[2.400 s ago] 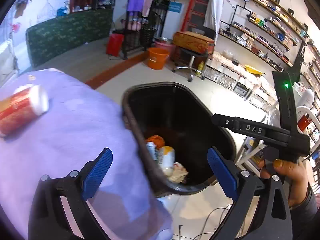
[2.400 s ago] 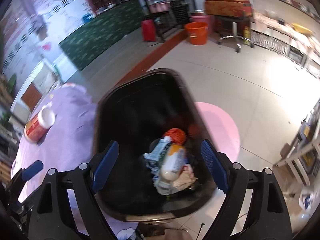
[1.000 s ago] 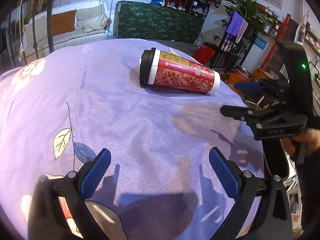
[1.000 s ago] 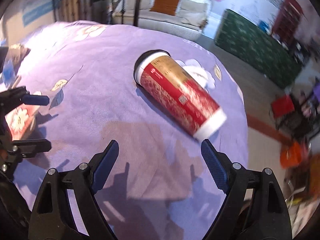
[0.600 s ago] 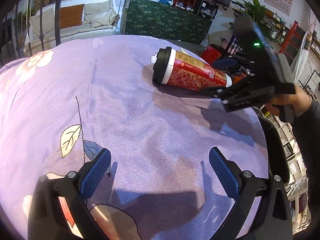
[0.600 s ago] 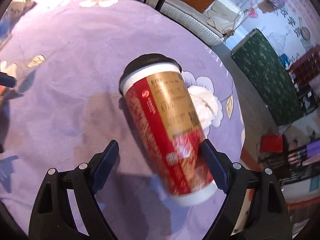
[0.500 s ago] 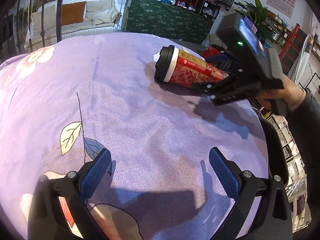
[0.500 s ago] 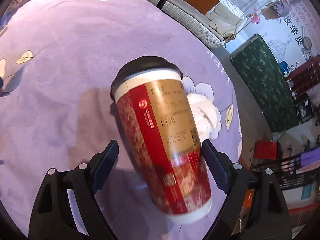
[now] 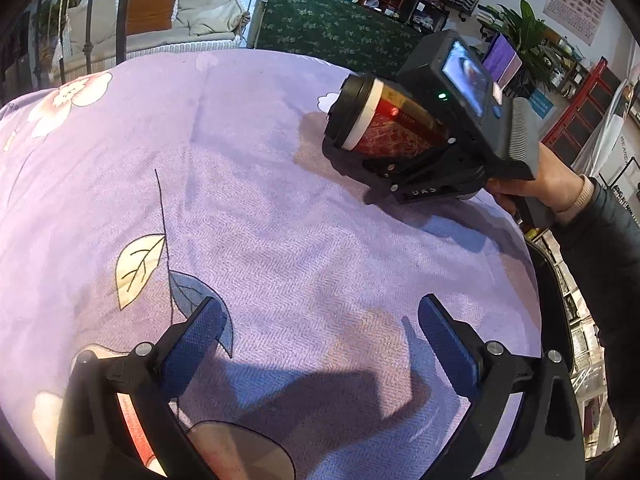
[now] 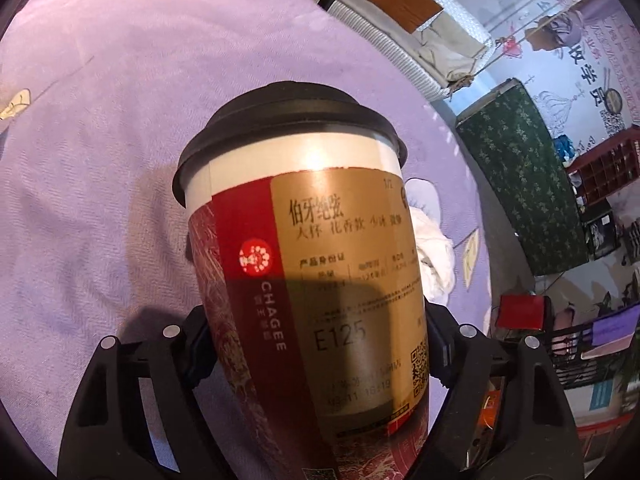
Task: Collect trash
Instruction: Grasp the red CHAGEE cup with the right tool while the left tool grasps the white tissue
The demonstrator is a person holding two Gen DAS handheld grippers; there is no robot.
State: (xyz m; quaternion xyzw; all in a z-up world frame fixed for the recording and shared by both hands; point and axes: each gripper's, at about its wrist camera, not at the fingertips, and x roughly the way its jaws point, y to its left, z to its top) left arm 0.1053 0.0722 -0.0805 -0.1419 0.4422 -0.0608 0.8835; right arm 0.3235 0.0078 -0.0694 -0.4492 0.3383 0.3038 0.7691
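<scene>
- Lying on its side on the purple floral tablecloth (image 9: 256, 208): the red-and-gold paper cup (image 10: 320, 288), black lid (image 10: 288, 120) on, near the table's far edge.
- Straddling the cup's mid-body with the right gripper (image 10: 316, 344), jaws closing in on the wall; pads right against the sides, firm pressure not yet certain.
- Hovering over bare cloth with the left gripper (image 9: 320, 344), jaws wide, nothing between them.
- Probably handling light and thin-walled: crushing easily under a hard squeeze, glossy sleeve likely slipping a little.
- Judging the stiffer band near the lid rim the safest hold; leftover liquid inside impossible to tell.
</scene>
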